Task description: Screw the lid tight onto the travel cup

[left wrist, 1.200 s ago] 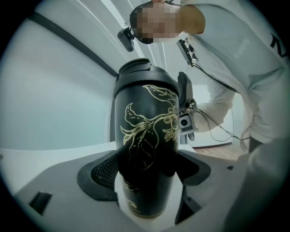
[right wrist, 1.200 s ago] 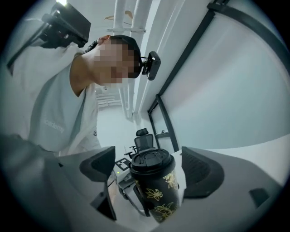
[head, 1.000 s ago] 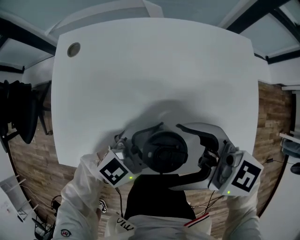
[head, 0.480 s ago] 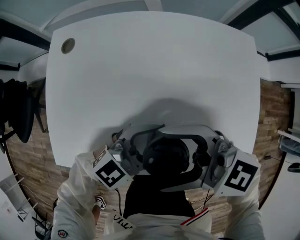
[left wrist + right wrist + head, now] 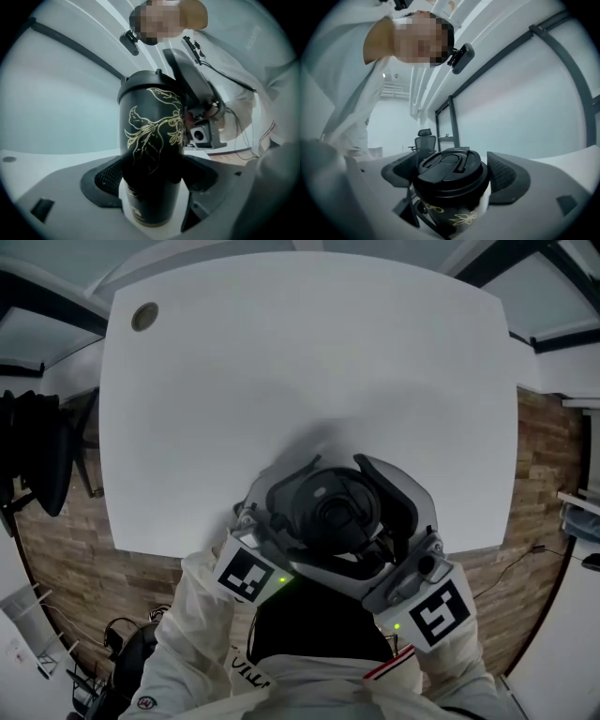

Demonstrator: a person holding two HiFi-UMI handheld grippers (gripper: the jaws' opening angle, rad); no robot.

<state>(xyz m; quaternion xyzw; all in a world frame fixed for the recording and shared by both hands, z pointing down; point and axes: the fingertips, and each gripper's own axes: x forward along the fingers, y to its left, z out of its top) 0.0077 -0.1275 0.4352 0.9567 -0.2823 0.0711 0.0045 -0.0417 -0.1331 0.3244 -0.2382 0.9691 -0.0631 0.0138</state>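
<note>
Upright black travel cup with gold leaf print (image 5: pixel 151 136) clamped low on its body by the left tongs (image 5: pixel 152 183). Black plastic lid (image 5: pixel 449 166) on top, squeezed between the right tongs (image 5: pixel 452 176). Both held over the white counter (image 5: pixel 309 362), by its near edge.

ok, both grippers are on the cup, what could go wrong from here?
1. The left gripper holds the travel cup low on its body, so twisting may spin it in the jaws.
2. The right gripper grips the lid by its rim and may slip.
3. The cup is near the table edge; a slip could drop it.
</note>
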